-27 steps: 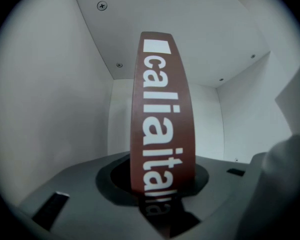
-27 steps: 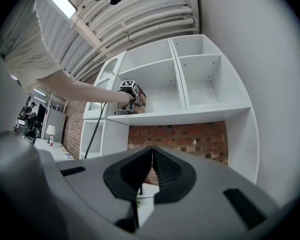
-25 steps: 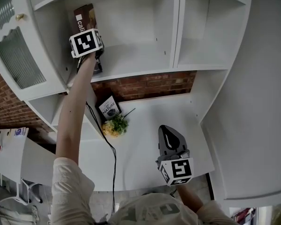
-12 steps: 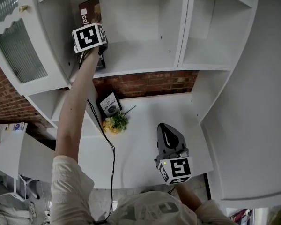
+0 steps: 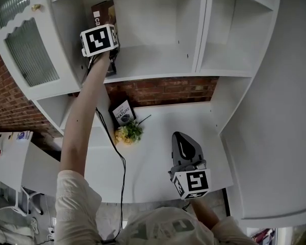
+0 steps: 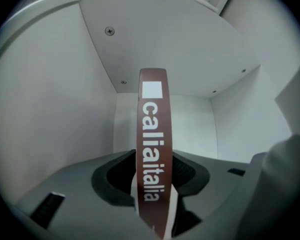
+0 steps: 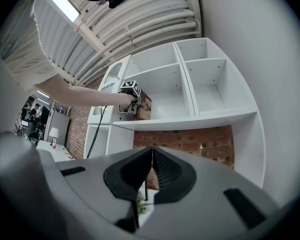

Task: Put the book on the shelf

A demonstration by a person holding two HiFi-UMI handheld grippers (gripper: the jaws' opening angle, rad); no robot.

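A brown book (image 5: 104, 11) with white spine lettering stands upright at the left end of the white shelf (image 5: 153, 68), near its side wall. My left gripper (image 5: 111, 52) reaches up to it. In the left gripper view the spine (image 6: 154, 149) runs straight up between the jaws. My left gripper (image 6: 154, 184) is opening, and thin gaps show beside the spine. My right gripper (image 5: 178, 138) hangs low over the white desk (image 5: 163, 119), shut with nothing in it; its jaws meet in a line (image 7: 151, 169). The right gripper view shows the book (image 7: 144, 104) from afar.
A second book (image 5: 123, 112) leans against the brick wall on the desk, with a small bunch of flowers (image 5: 128, 133) in front. A black cable (image 5: 120, 162) hangs from my left arm. A glass cabinet door (image 5: 28, 50) stands left of the shelf. Another shelf bay (image 5: 234, 29) lies to the right.
The left gripper stays at the book on the shelf and has barely shifted. The right gripper holds its place over the desk.
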